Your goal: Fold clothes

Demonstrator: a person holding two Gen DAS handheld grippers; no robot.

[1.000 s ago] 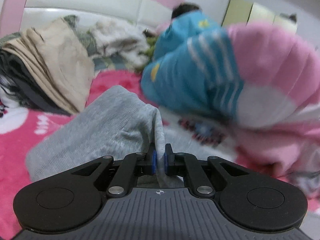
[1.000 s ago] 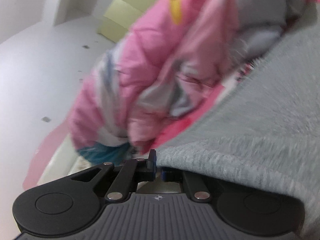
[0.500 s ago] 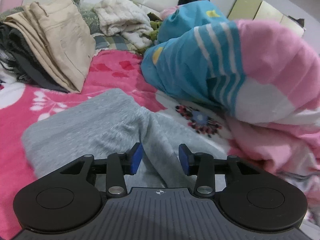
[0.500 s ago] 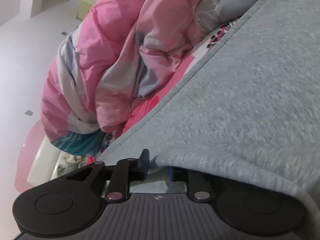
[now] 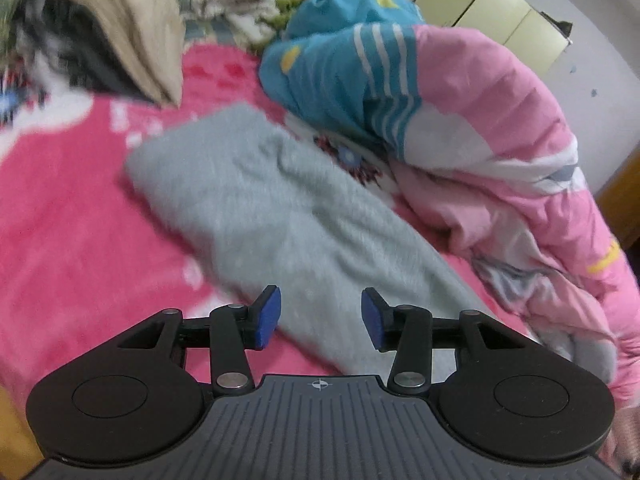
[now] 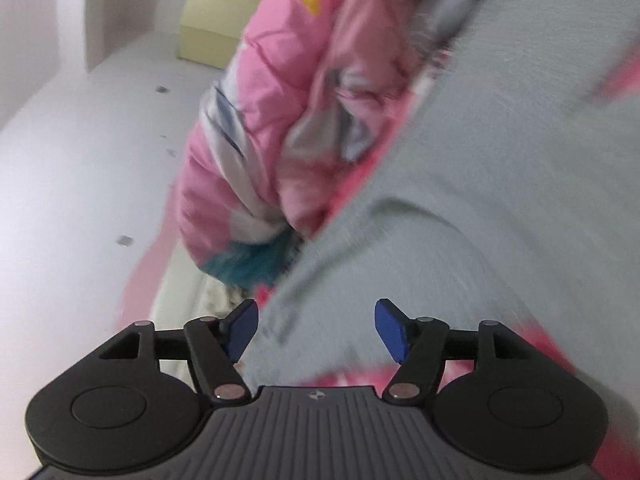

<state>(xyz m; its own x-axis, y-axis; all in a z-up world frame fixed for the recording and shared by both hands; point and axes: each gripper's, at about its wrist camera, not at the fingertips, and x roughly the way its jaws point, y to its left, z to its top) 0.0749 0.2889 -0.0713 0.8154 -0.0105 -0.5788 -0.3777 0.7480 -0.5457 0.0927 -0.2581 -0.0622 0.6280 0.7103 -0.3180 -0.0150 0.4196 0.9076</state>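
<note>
The bed (image 5: 60, 240), under a hot-pink blanket, carries everything: a bunched pink and blue quilt (image 5: 460, 128) along its right side, a heap of other clothes (image 5: 132, 32) at the far left, and between them the grey garment (image 5: 280, 208). That garment lies flat as a long folded band, its long axis running from far left to near right as the left tool sees it, one short end up by the heap and the other passing under that tool towards the quilt. The left tool (image 5: 320, 316) hangs just above the near stretch of the band, jaws spreading, blue pads (image 5: 268, 316) clear of the cloth and nothing pinched. The right tool (image 6: 316, 330) sits at the band's near end by the quilt (image 6: 280, 120), its jaws also opening wide; grey cloth (image 6: 460, 208) shows between and beyond them, but the pads do not press on it. My guess is that the next fold runs across the long axis, near end brought over to the far end. Both tools sit at the near end, the right one closer to its corner, so that is where a fresh pinch would likely go.
</note>
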